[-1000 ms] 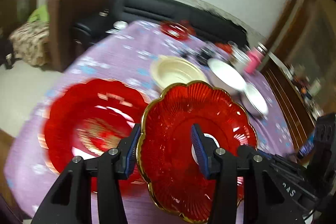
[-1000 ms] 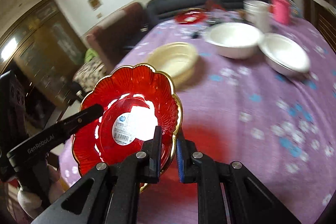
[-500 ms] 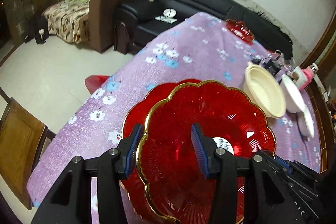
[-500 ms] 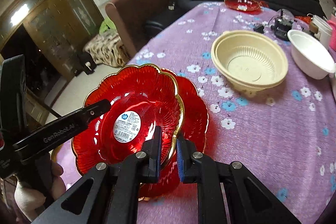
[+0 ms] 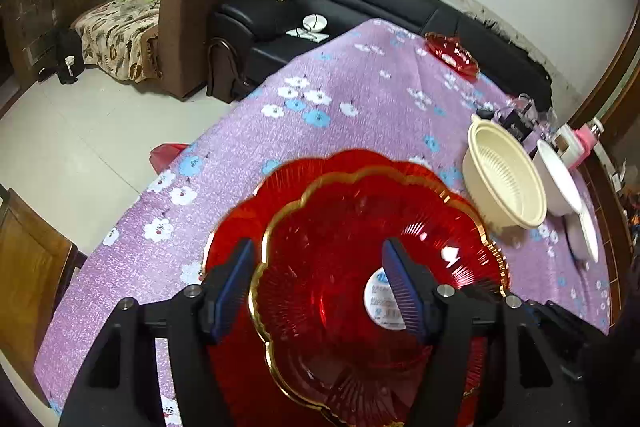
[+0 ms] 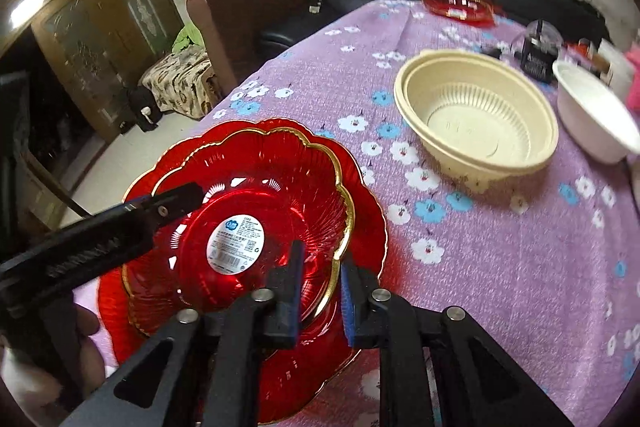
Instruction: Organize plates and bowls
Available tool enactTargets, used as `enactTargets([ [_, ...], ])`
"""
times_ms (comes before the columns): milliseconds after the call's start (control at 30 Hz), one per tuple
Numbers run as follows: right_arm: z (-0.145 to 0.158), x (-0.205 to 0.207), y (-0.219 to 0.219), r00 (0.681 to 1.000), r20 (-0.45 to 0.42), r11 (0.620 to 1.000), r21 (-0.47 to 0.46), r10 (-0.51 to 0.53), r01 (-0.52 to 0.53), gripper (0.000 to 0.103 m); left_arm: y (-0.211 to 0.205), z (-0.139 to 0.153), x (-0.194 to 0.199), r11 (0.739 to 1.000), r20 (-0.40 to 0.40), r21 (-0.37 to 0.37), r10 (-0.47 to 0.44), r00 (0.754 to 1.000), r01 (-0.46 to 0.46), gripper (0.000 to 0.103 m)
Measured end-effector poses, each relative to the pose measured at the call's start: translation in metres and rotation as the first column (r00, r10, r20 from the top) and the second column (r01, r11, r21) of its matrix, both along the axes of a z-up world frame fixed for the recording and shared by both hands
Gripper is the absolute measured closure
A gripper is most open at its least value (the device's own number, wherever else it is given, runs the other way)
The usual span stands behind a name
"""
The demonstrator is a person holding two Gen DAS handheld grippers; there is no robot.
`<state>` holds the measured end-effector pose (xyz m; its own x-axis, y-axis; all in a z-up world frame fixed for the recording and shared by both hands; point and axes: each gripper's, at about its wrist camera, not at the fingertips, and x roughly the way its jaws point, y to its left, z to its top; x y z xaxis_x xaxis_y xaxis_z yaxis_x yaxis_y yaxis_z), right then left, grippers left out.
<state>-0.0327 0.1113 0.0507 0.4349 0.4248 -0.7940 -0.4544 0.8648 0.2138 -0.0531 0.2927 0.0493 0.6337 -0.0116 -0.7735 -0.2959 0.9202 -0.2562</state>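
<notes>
A red gold-rimmed scalloped plate (image 6: 256, 195) with a white label lies on a larger red plate (image 6: 360, 223) on the purple flowered tablecloth. It also shows in the left wrist view (image 5: 360, 259), over the larger plate (image 5: 248, 219). My right gripper (image 6: 320, 291) has its jaws a little apart around the upper plate's near rim. My left gripper (image 5: 320, 287) is open, one finger outside the rim and one over the plate's middle. Its finger (image 6: 176, 199) shows in the right wrist view.
A cream ribbed bowl (image 6: 476, 115) stands right of the plates, then a white bowl (image 6: 592, 111) and another white dish (image 5: 584, 235). A third red plate (image 6: 460, 7) sits at the table's far end. A wooden chair (image 5: 28, 267) and sofas stand to the left.
The gold-rimmed plate has come down onto the larger red plate. My right gripper's jaws have opened slightly at its rim. The left gripper stays open over it.
</notes>
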Motion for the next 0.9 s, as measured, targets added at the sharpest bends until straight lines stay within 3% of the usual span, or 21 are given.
enactTargets([
  [100, 0.001, -0.002, 0.003, 1.000, 0.018, 1.000, 0.018, 0.019, -0.019, 0.062, -0.001, 0.012, -0.005, 1.000, 0.039, 0.005, 0.001, 0.999, -0.001, 0.037],
  [300, 0.009, -0.011, 0.007, 0.996, 0.095, 1.000, -0.010, 0.001, 0.000, 0.054, -0.007, 0.043, -0.028, 1.000, 0.147, 0.015, 0.025, 0.989, -0.028, 0.031],
  [333, 0.019, -0.015, -0.001, 0.989, 0.142, 1.000, 0.010, -0.028, 0.027, 0.051, -0.009, 0.048, -0.033, 1.000, 0.168, 0.013, 0.026, 0.985, -0.029, 0.030],
  [467, 0.039, -0.024, -0.032, 0.972, 0.201, 0.991, 0.081, -0.121, 0.106, 0.041, -0.024, 0.068, -0.050, 1.000, 0.234, -0.005, 0.005, 0.972, -0.004, 0.025],
  [600, 0.050, -0.034, -0.068, 0.955, 0.224, 0.978, 0.120, -0.195, 0.171, 0.031, -0.061, 0.081, -0.060, 0.997, 0.269, 0.013, -0.077, 0.960, 0.076, 0.019],
  [700, 0.052, -0.040, -0.113, 0.937, 0.217, 0.960, 0.132, -0.272, 0.248, 0.029, -0.111, 0.084, -0.059, 0.981, 0.265, 0.043, -0.192, 0.945, 0.187, 0.018],
  [800, 0.042, -0.045, -0.180, 0.904, 0.182, 0.921, 0.114, -0.387, 0.371, 0.029, -0.174, 0.075, -0.053, 0.941, 0.221, 0.083, -0.338, 0.915, 0.328, 0.017],
  [900, 0.034, -0.044, -0.211, 0.888, 0.150, 0.900, 0.107, -0.435, 0.423, 0.029, -0.228, 0.055, -0.046, 0.896, 0.151, 0.079, -0.444, 0.883, 0.437, 0.017],
])
